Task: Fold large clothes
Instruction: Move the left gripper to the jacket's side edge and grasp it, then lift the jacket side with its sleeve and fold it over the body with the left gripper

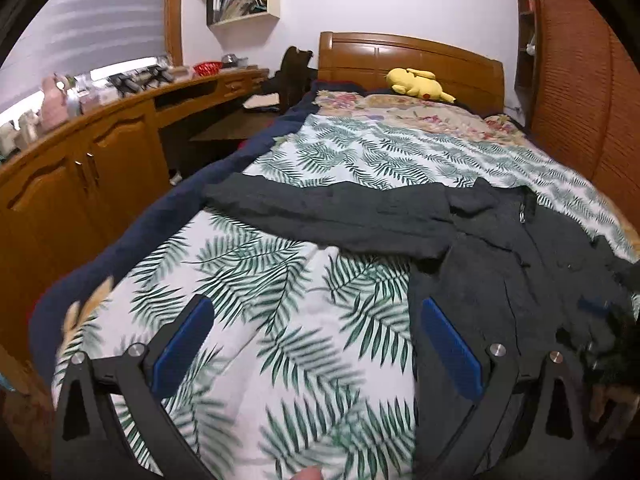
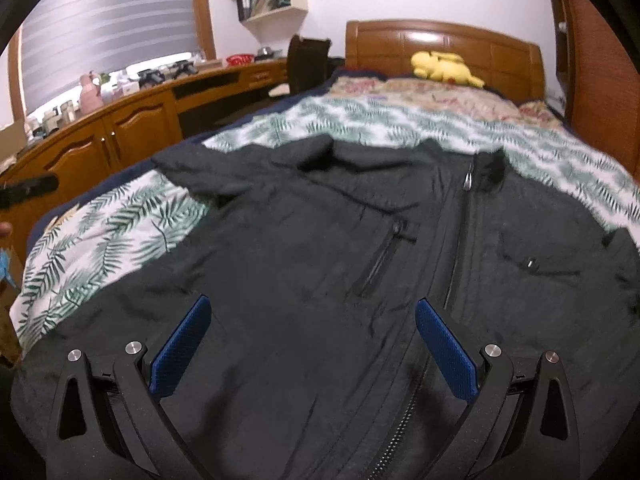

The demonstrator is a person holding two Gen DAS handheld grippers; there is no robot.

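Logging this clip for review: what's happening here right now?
A person with a gripper in each hand is about to fold a dark zip-up jacket spread front-up on a bed with a leaf-print cover. The left gripper is open over the cover beside the jacket; the right gripper is open over its front. One sleeve lies stretched out sideways. Neither holds anything.

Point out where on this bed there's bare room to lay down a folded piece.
Free: the leaf-print cover between the jacket's outstretched sleeve, its body and the navy edge, under the open left tongs. Also the leaf-print band between jacket collar and floral bedding. Crowded: the jacket fills the near right; the yellow plush sits by the headboard.
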